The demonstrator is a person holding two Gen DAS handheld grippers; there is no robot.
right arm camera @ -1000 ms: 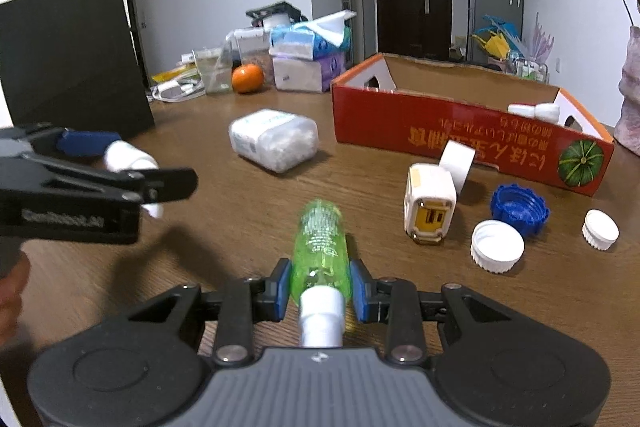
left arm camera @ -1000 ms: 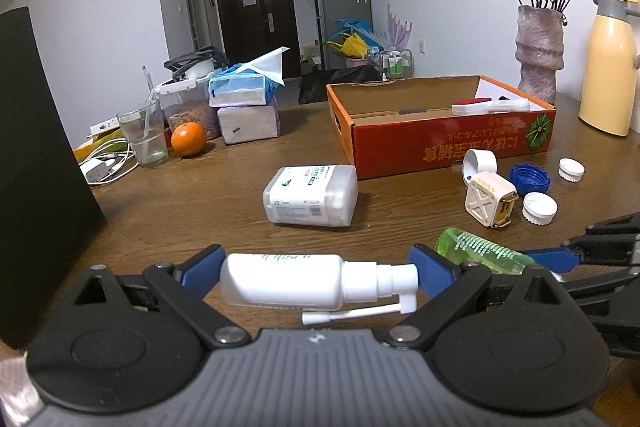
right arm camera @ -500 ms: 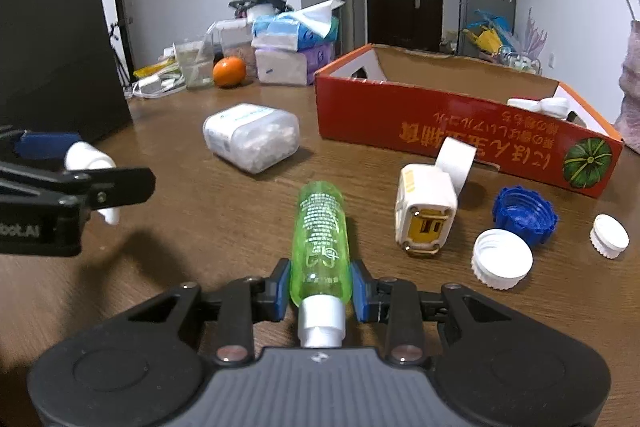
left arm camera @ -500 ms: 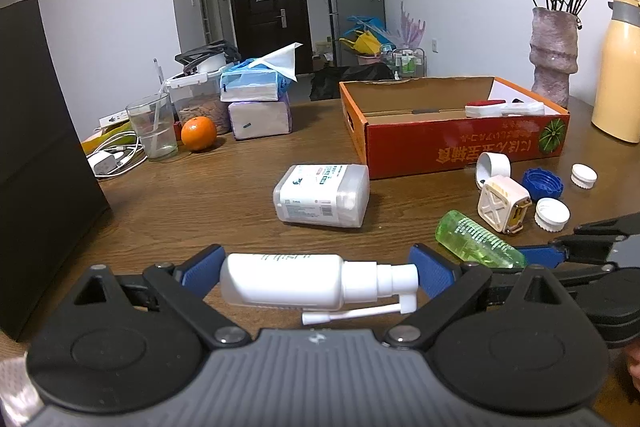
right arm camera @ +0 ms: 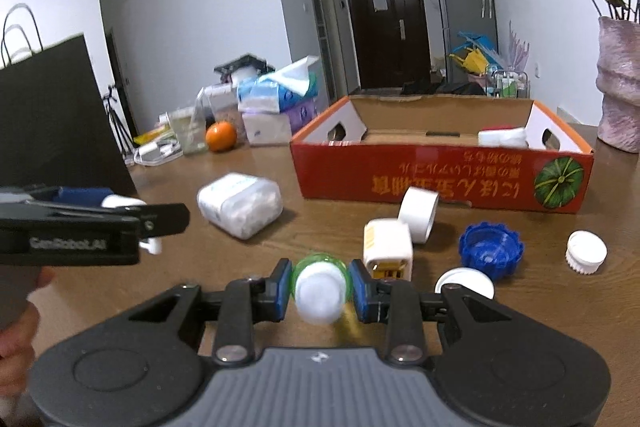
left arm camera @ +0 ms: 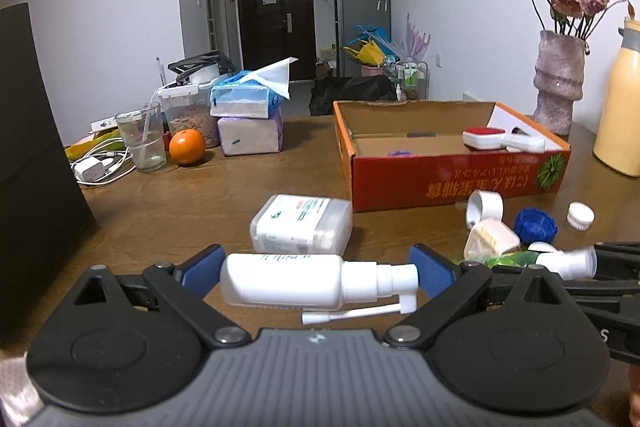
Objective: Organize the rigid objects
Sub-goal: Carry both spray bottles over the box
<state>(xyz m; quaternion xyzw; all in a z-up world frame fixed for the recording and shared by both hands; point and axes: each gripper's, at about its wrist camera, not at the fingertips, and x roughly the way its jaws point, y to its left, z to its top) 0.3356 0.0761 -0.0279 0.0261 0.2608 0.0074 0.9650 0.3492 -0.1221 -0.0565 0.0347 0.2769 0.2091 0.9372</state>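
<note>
Left wrist view: the left tongs [left arm camera: 316, 273] pinch a white spray bottle [left arm camera: 298, 285] lying crosswise — nozzle to the right, above the bench [left arm camera: 192, 203]. Right wrist view: the right tongs [right arm camera: 320, 289] clamp a green bottle [right arm camera: 320, 285] — white cap facing the camera, long axis pointing away.

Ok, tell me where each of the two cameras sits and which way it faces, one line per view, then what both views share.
Left wrist: sits on the left gripper, looking forward along its fingers over the table toward the red cardboard box; its pads clamp a white spray bottle lengthwise.
Right wrist: sits on the right gripper, facing the same box; it grips a green bottle end-on, and the left gripper and a hand show at left.
Shared: box, orange, white packet, blue cap.
</note>
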